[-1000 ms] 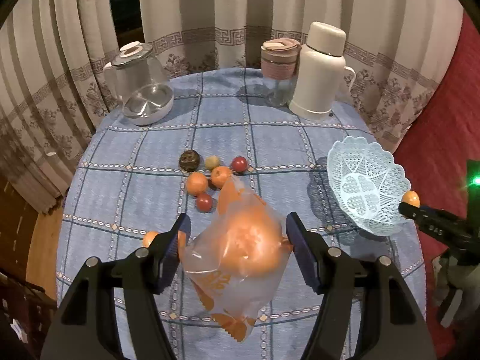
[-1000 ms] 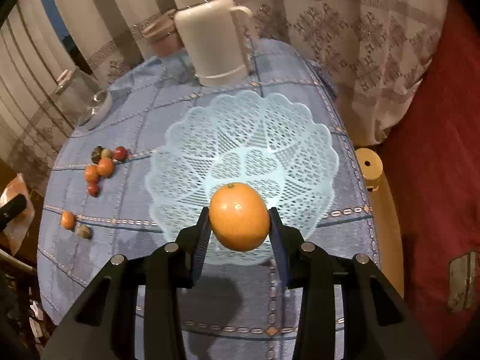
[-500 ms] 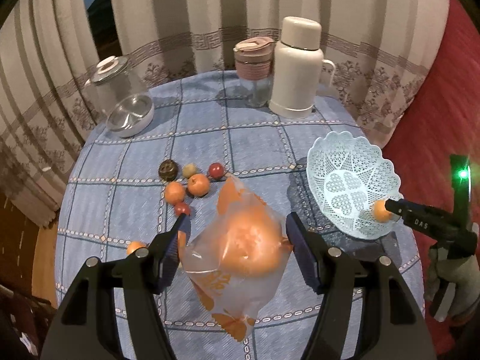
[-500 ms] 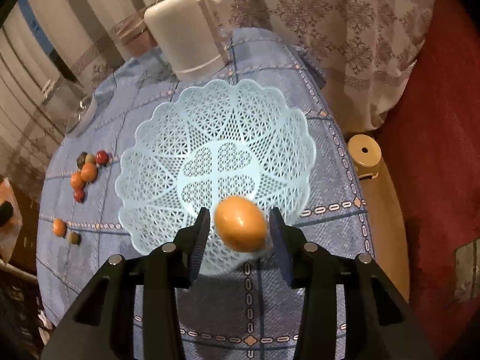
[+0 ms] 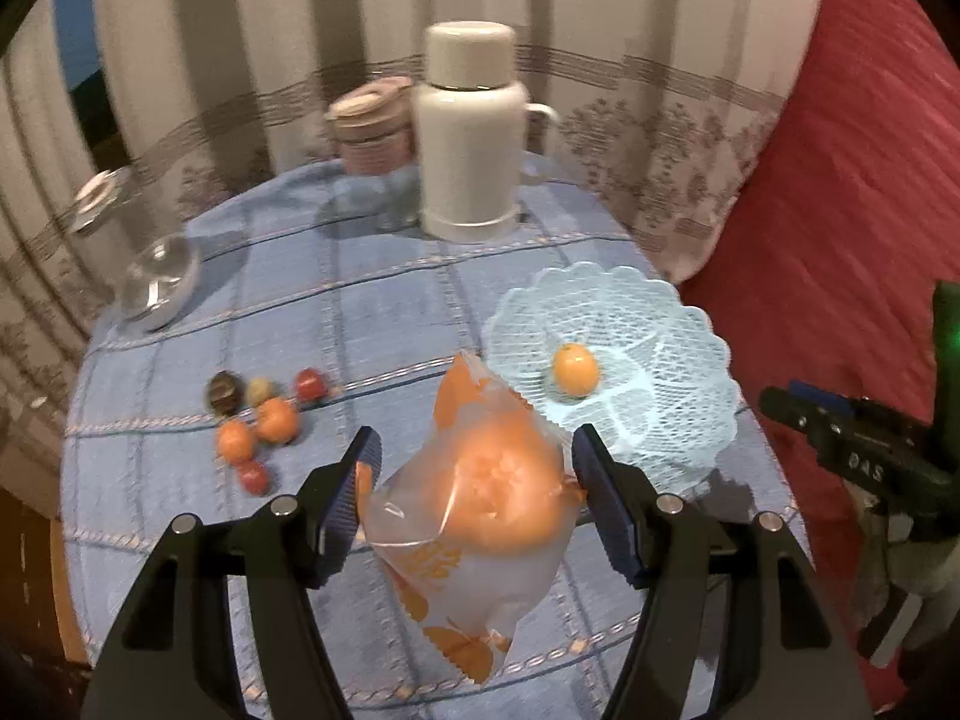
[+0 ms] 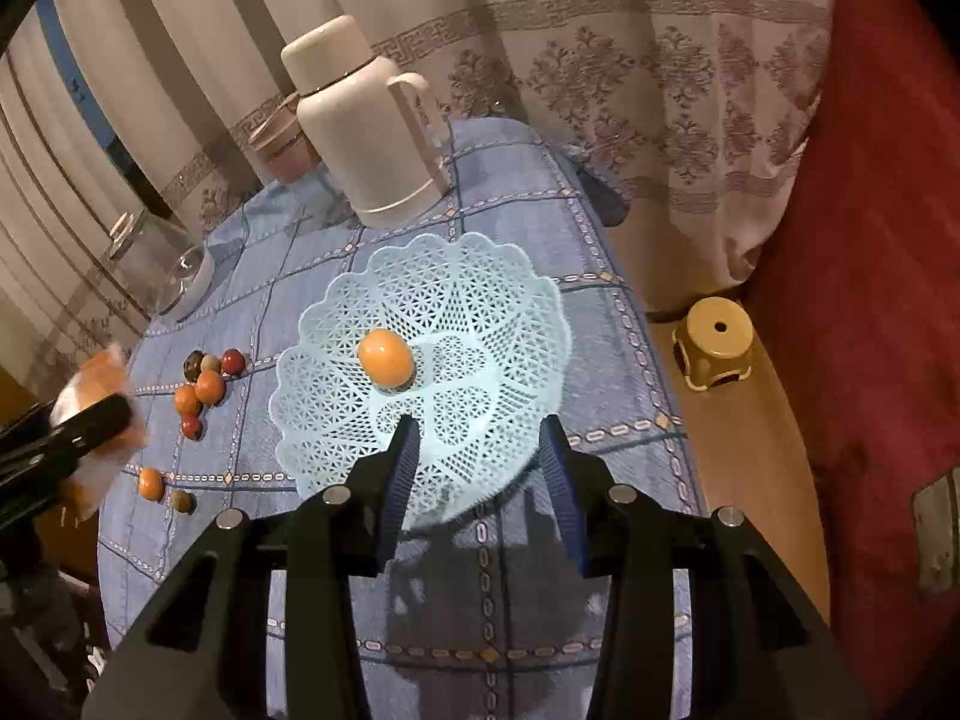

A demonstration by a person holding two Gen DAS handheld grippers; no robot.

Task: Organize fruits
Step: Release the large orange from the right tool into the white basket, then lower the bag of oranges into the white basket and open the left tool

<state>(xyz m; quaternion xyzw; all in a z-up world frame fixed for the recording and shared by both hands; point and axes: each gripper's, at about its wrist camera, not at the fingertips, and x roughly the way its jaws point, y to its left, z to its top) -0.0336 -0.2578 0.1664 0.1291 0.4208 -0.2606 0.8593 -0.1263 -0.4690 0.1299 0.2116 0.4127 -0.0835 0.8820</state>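
Observation:
My left gripper is shut on a clear plastic bag with orange print, which has orange fruit inside and hangs above the blue checked tablecloth. A pale blue lattice basket stands at the table's right side with one orange lying in it. Just in front of the basket, my right gripper hovers with its jaws opening and nothing between them. A cluster of small loose fruits, orange, red and dark, lies left of the basket, and two more fruits sit nearer the front edge.
A white thermos jug and a pink-lidded cup stand at the back of the round table. A glass jar is at the back left. A yellow stool and red upholstery lie beyond the right edge.
The right gripper let go of the orange, which now rests in the basket, and drew back from it. The left gripper carried the bag closer to the basket.

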